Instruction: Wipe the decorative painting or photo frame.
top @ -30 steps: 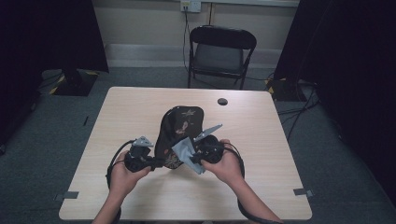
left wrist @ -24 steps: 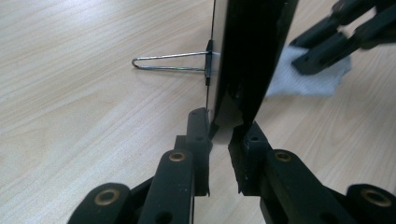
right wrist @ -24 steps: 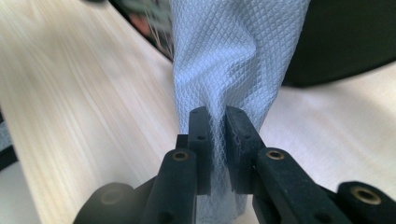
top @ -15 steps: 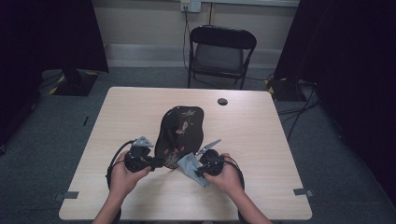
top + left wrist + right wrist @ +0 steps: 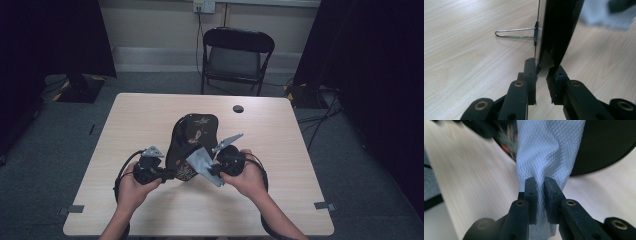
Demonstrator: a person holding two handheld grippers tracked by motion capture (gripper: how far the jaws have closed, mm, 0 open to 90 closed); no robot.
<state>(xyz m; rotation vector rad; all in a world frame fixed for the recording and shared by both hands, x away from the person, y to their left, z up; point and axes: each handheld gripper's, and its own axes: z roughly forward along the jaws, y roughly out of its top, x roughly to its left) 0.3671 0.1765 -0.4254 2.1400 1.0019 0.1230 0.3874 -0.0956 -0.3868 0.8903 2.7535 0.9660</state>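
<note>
A dark oval board [image 5: 192, 135] with a printed pattern stands tilted on the table. My left gripper [image 5: 167, 174] is shut on its near edge; in the left gripper view the jaws [image 5: 544, 66] pinch the thin black board [image 5: 556, 30] just below a wire binder clip [image 5: 516, 33]. My right gripper [image 5: 212, 169] is shut on a pale blue cloth [image 5: 202, 162], which lies against the board's right face. Seen from the right gripper [image 5: 540, 183], the waffle-textured cloth [image 5: 546, 147] hangs from the jaws in front of the black board [image 5: 606, 145].
The light wooden table [image 5: 280, 150] carries a small black round thing [image 5: 238, 108] near its far edge. A black folding chair [image 5: 237, 55] stands behind the table. Cables loop from both grippers beside the hands.
My right gripper with the cloth slid down toward the board's near edge, then came back up along its face. The left gripper and the board have stayed put.
</note>
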